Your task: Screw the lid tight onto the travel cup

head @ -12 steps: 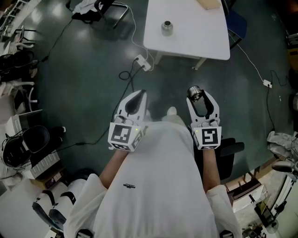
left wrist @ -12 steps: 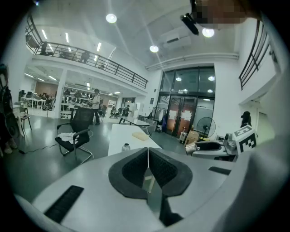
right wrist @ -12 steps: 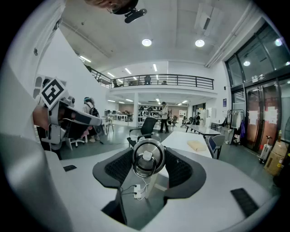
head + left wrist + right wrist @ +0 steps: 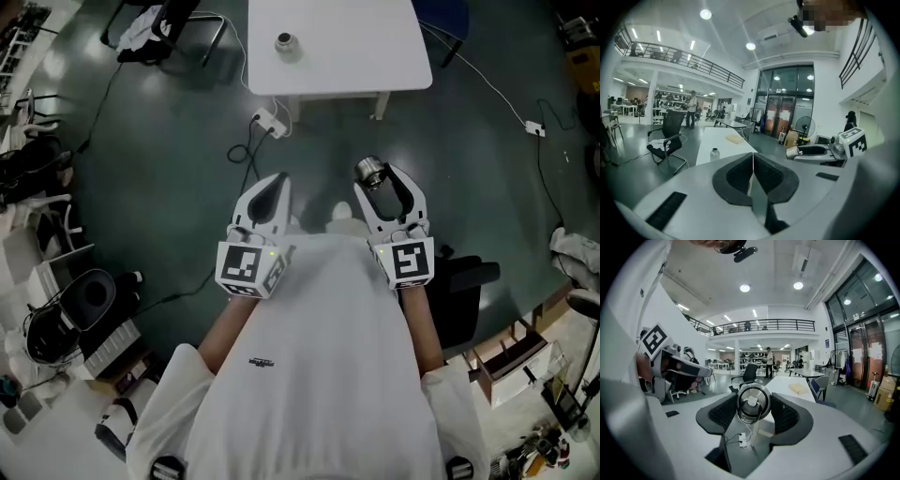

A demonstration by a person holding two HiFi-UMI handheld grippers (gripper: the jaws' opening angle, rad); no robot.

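Lid pinched between pads of my right gripper — held over floor, near me. Cup upright on far table, well apart from lid. My left gripper pressed together — empty.

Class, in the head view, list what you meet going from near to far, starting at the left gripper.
left gripper → power strip → white table, near edge first → travel cup
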